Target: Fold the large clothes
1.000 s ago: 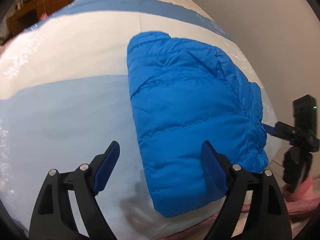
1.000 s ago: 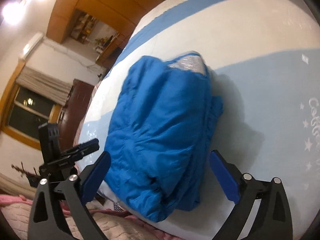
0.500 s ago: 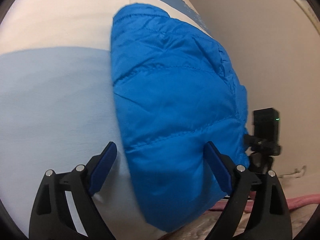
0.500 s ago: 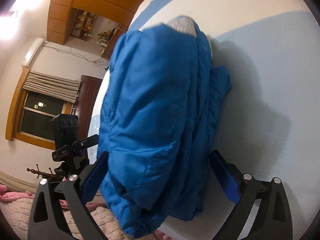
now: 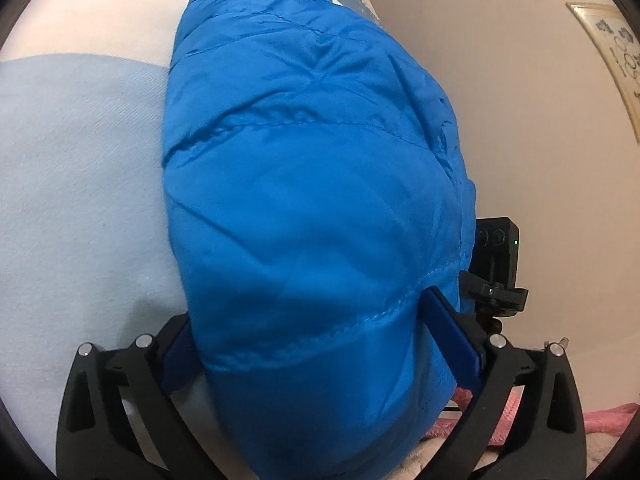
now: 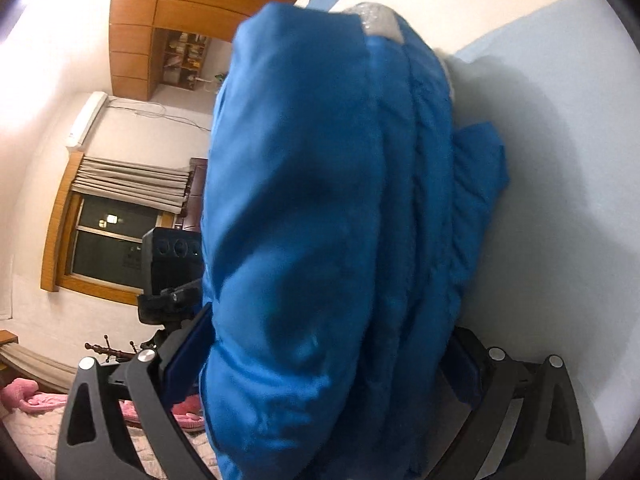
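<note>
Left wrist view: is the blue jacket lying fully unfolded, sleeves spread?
No. The blue jacket is a folded, compact bundle on the bed sheet.

Both wrist views look down close along the folded jacket (image 5: 312, 220), seemingly from opposite ends.

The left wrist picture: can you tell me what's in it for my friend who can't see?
A puffy blue jacket, folded up, lies on a pale blue and white bed cover. The left claw has its two fingers spread wide on either side of the jacket's near end. The other claw peeks out behind it.
</note>
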Motion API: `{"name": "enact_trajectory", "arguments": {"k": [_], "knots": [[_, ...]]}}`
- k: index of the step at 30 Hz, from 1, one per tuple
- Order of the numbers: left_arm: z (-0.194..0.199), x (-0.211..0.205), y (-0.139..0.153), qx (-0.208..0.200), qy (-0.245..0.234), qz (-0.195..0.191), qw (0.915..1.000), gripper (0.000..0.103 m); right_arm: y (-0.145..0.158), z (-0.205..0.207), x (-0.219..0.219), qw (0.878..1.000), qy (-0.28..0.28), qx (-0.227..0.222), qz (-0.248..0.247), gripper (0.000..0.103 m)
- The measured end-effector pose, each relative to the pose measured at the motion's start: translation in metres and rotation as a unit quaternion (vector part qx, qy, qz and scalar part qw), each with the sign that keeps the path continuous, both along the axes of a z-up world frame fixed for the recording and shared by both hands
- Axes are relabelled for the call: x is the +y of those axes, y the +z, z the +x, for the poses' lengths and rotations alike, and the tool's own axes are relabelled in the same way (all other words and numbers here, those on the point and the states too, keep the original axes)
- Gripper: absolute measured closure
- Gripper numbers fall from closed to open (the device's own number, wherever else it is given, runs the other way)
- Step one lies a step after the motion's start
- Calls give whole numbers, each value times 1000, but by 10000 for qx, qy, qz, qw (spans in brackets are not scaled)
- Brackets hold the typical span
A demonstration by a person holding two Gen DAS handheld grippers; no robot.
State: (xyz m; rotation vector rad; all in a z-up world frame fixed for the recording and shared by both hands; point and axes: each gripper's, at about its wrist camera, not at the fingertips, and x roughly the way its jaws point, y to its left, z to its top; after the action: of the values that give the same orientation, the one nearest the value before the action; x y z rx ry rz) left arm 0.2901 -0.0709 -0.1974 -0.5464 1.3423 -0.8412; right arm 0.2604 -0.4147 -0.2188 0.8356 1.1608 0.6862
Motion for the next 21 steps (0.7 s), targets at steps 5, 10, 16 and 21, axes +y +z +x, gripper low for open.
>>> {"name": "enact_trajectory", "arguments": {"k": [5, 10, 16, 21], "knots": [[-5, -3, 8, -236, -25, 9, 9997, 16, 3, 1, 5, 9998, -6, -96, 161, 13], [-9, -2, 21, -474, -89, 46, 9988, 26, 3, -11, -2, 9994, -158, -115, 271, 25], [-8, -8, 32, -673, -73, 87, 9977, 32, 15, -16, -2, 9992, -283, -215, 161, 30], [-7, -12, 43, -881, -88, 131, 9960, 33, 32, -20, 2, 9989, -289, -371, 27, 32]]}}
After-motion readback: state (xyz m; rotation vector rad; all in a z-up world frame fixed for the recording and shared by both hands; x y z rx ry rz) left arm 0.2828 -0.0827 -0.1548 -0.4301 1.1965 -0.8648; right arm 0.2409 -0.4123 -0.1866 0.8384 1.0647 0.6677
